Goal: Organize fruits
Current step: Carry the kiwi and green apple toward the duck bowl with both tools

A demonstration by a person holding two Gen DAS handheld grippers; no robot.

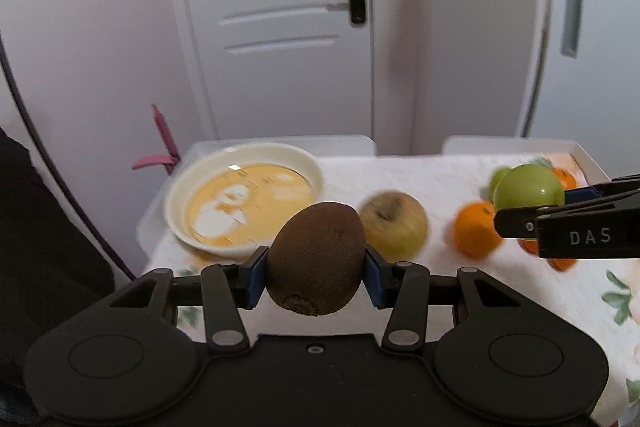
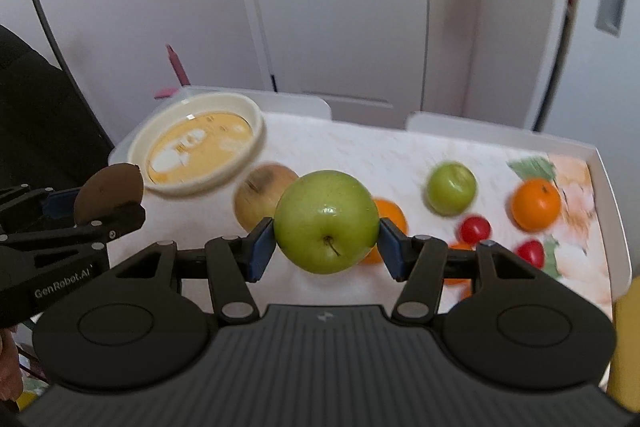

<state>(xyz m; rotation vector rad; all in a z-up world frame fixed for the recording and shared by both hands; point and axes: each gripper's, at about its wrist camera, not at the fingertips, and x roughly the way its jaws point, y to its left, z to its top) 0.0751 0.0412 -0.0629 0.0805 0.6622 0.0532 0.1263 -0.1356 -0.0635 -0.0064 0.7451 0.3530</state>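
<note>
Both hand-held grippers level, kiwi (image 1: 316,259) and apple (image 2: 326,221) aloft

Both wrist cams sit low behind their claws, angled down over the desk (image 1: 420,183), facing the white door (image 1: 280,27). Shared: bowl (image 2: 200,151) left of door, both close.

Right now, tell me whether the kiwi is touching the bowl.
Apart. In the right wrist view the kiwi, clamped in the left hand-held gripper, is lifted beside the bowl, with tablecloth showing between them.
</note>
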